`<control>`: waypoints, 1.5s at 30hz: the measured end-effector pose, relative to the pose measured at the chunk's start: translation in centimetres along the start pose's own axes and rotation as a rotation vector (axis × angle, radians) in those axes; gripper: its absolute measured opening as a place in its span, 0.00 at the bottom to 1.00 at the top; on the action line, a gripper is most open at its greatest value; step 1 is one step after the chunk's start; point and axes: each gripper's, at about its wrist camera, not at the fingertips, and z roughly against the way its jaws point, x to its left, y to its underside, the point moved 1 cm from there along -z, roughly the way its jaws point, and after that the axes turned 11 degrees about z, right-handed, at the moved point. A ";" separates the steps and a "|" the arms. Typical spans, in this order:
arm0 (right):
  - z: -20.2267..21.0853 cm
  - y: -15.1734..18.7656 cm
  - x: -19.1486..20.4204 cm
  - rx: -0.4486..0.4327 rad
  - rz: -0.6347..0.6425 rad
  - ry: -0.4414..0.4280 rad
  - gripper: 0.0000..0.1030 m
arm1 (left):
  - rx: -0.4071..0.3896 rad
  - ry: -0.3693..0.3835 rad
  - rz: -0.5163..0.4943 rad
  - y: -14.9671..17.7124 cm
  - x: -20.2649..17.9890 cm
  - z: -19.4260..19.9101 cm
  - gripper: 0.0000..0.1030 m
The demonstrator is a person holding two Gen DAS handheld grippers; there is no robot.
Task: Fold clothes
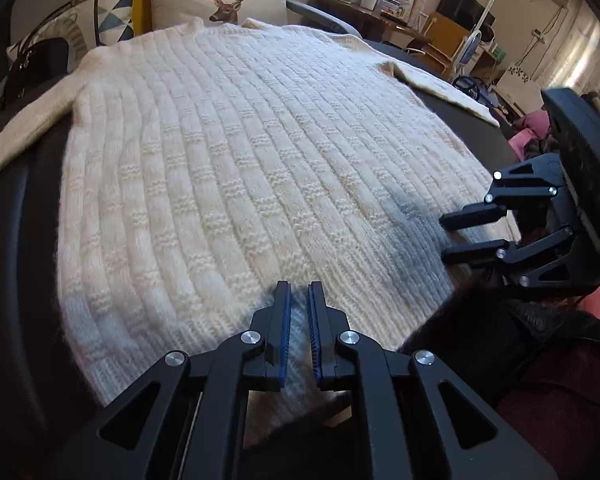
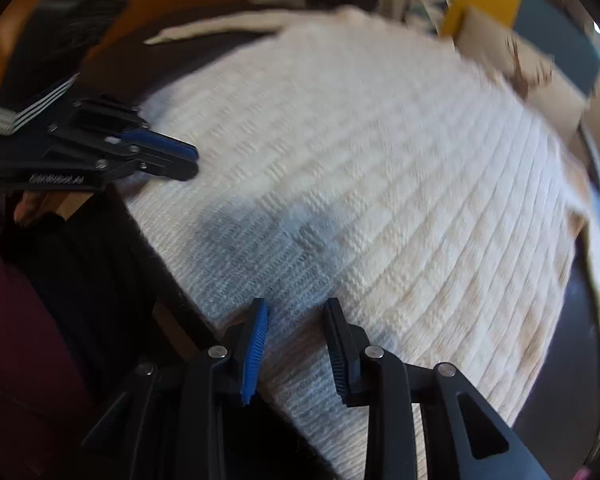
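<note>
A cream ribbed sweater (image 1: 240, 160) (image 2: 380, 160) lies spread flat on a dark surface (image 1: 20, 240), neck at the far end, both sleeves out to the sides. My left gripper (image 1: 299, 286) (image 2: 194, 162) sits at the near hem, jaws almost together with a narrow strip of knit between the blue pads. My right gripper (image 1: 442, 237) (image 2: 296, 304) is at the hem's right end, near the corner. Its fingers stand apart over the flat knit and do not press on it. The right wrist view is blurred.
Cushions, one with a deer print (image 1: 220, 0), and a black handbag (image 1: 36, 64) lie beyond the sweater's neck. A cluttered desk (image 1: 364, 4) stands at the back right. A person's dark red clothing (image 1: 560, 400) (image 2: 20, 340) is at the near edge.
</note>
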 end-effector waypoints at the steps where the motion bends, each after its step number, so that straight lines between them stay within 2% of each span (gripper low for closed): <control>1: 0.0 0.1 0.1 0.009 0.013 0.012 0.15 | 0.005 0.011 0.014 -0.1 0.3 0.1 0.09; 2: 0.1 0.2 -0.1 0.015 0.011 0.015 0.06 | 0.007 0.029 0.036 -0.3 0.6 0.3 0.09; 5: 0.5 0.1 -0.5 0.031 0.012 0.007 0.04 | -0.050 0.109 0.080 -1.3 0.4 2.5 0.09; 6: 0.9 0.0 -0.8 0.024 0.008 -0.007 0.04 | -0.082 0.150 0.114 -2.1 0.5 3.3 0.09; 8: 1.6 -0.9 -1.7 -0.022 -0.017 -0.038 0.05 | -0.133 0.187 0.182 -3.4 1.4 4.1 0.09; 9: 1.9 -1.5 -2.3 -0.048 -0.033 -0.046 0.05 | -0.165 0.179 0.217 -4.3 2.1 4.3 0.09; 11: 2.2 -2.8 -4.1 -0.106 -0.094 -0.022 0.08 | -0.169 0.112 0.272 -5.6 3.4 3.6 0.09; 12: 2.0 -3.5 -5.2 -0.130 -0.137 -0.039 0.10 | -0.165 0.076 0.313 -6.1 4.4 2.9 0.09; 13: 1.8 -4.2 -6.1 -0.151 -0.176 -0.042 0.20 | -0.140 0.062 0.342 -6.3 5.2 2.1 0.09; 14: 1.4 -4.7 -6.9 -0.154 -0.203 -0.012 0.24 | -0.115 0.048 0.370 -6.3 5.9 1.3 0.09; 16: -0.5 -5.5 -8.3 -0.115 -0.237 0.026 0.24 | -0.089 -0.004 0.395 -5.7 7.0 -0.2 0.07; 19: -3.2 -4.2 -9.2 0.009 -0.265 0.054 0.26 | -0.102 0.040 0.416 -5.1 7.3 0.4 0.08; 20: -3.4 -4.2 -9.1 -0.009 -0.269 0.068 0.28 | -0.111 0.056 0.424 -5.1 7.4 0.7 0.08; 23: -4.0 -4.2 -9.2 -0.047 -0.310 0.100 0.30 | -0.183 0.095 0.407 -6.9 7.7 2.6 0.08; 26: -4.0 -4.5 -9.5 -0.031 -0.341 0.095 0.30 | -0.254 0.130 0.392 -10.0 8.1 3.8 0.08; 28: -3.6 -5.0 -9.8 -0.013 -0.331 0.044 0.30 | -0.257 0.108 0.392 -12.2 8.6 2.9 0.08; 29: -2.9 -5.4 -9.9 -0.035 -0.347 0.018 0.30 | -0.240 0.083 0.393 -13.0 8.7 2.0 0.08; 31: -2.0 -6.8 -10.6 -0.112 -0.364 -0.015 0.30 | -0.199 0.037 0.388 -13.5 9.4 -0.2 0.08; 33: -2.2 -8.4 -11.4 -0.145 -0.354 -0.024 0.31 | -0.174 -0.011 0.395 -13.1 10.3 -1.6 0.08; 36: -4.5 -9.7 -12.2 -0.095 -0.355 -0.011 0.34 | -0.174 -0.041 0.401 -11.9 11.4 -2.5 0.08; 38: -6.6 -9.5 -12.5 -0.015 -0.355 0.012 0.44 | -0.194 -0.059 0.395 -11.3 11.8 -2.3 0.07; 39: -7.4 -8.9 -12.2 0.025 -0.340 0.025 0.45 | -0.199 -0.059 0.401 -11.2 12.0 -2.3 0.07; 42: -7.4 -8.6 -11.6 -0.014 -0.267 0.047 0.46 | -0.198 -0.076 0.398 -11.6 11.6 -1.7 0.07; 45: -7.5 -8.7 -11.4 -0.031 -0.258 0.067 0.46 | -0.253 -0.078 0.314 -13.9 9.2 0.1 0.07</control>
